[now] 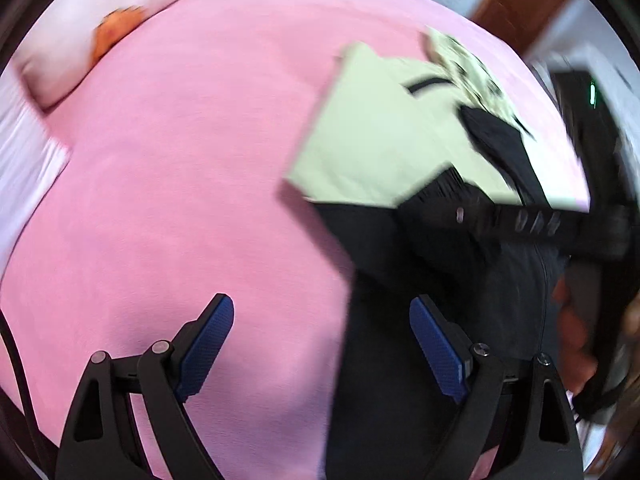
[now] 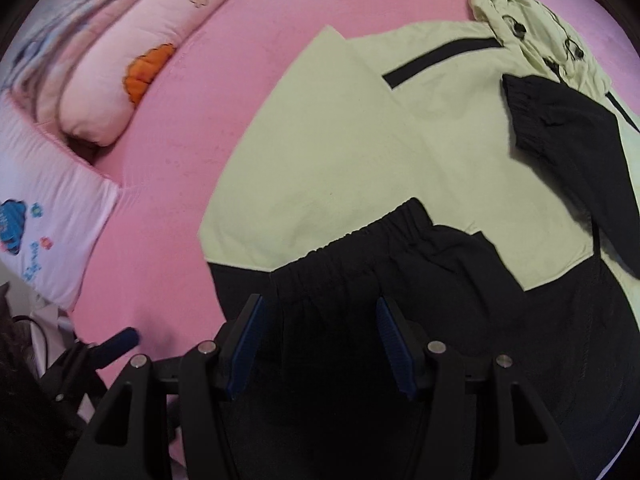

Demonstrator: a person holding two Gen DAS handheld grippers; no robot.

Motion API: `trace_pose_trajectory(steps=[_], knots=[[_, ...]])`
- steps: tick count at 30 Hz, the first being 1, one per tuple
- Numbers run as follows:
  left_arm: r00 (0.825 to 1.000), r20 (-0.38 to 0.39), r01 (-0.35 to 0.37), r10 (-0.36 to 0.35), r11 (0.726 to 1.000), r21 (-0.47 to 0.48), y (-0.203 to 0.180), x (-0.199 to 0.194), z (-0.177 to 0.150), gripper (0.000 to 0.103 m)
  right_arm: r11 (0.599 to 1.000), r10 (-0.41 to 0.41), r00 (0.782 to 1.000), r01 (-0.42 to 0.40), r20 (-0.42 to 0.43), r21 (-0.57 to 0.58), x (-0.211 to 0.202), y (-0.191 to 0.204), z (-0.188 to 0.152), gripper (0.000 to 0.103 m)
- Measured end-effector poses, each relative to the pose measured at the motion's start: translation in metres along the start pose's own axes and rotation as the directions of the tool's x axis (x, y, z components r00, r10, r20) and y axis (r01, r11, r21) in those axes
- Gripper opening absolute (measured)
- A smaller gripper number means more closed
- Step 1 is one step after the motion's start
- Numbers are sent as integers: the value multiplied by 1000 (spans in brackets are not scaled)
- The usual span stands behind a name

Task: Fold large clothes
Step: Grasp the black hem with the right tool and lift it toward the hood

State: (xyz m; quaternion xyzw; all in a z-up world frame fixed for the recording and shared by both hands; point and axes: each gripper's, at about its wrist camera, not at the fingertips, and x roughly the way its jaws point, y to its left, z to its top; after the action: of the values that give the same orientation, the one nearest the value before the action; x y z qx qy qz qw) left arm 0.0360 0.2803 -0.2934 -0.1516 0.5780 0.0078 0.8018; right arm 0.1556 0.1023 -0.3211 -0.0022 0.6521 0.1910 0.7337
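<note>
At far left, a pink pillow [image 2: 132, 60] with an orange patch is seen at the head of the bed [image 2: 248, 52], beside a white pillow [image 2: 52, 216] bearing a blue print. The pink bedsheet is otherwise bare there. The left gripper [image 1: 320, 348] is held over sheet and jacket edge, its fingers [image 1: 208, 344] spread wide, nothing between them. The pale green and black hooded jacket [image 2: 360, 152] is laid flat at centre-right, one black cuffed sleeve [image 2: 400, 248] folded across it. The right gripper [image 2: 320, 348] is poised above that sleeve, fingers moderately apart, gripping nothing. A brown door [image 1: 516, 4] is glimpsed beyond.
</note>
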Motion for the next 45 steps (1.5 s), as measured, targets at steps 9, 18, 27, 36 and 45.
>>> trace_pose_trajectory(steps=[9, 18, 27, 36, 45], knots=[[1000, -2, 26, -27, 984, -179, 34, 7, 8, 89, 985, -158, 985, 152, -71, -83, 46, 13, -1, 57], [1000, 3, 18, -18, 994, -112, -5, 18, 24, 89, 993, -20, 988, 38, 156, -112, -60, -31, 16, 11], [999, -19, 44, -46, 996, -75, -72, 49, 40, 89, 963, -1, 818, 155, 575, -219, -208, -94, 59, 11], [998, -58, 23, -27, 998, -59, -125, 111, 75, 89, 958, -285, 863, 248, 417, 143, -131, -266, 53, 36], [994, -99, 54, -45, 994, 96, -139, 102, 111, 89, 935, -165, 905, 17, 392, 353, -127, -349, 39, 57]])
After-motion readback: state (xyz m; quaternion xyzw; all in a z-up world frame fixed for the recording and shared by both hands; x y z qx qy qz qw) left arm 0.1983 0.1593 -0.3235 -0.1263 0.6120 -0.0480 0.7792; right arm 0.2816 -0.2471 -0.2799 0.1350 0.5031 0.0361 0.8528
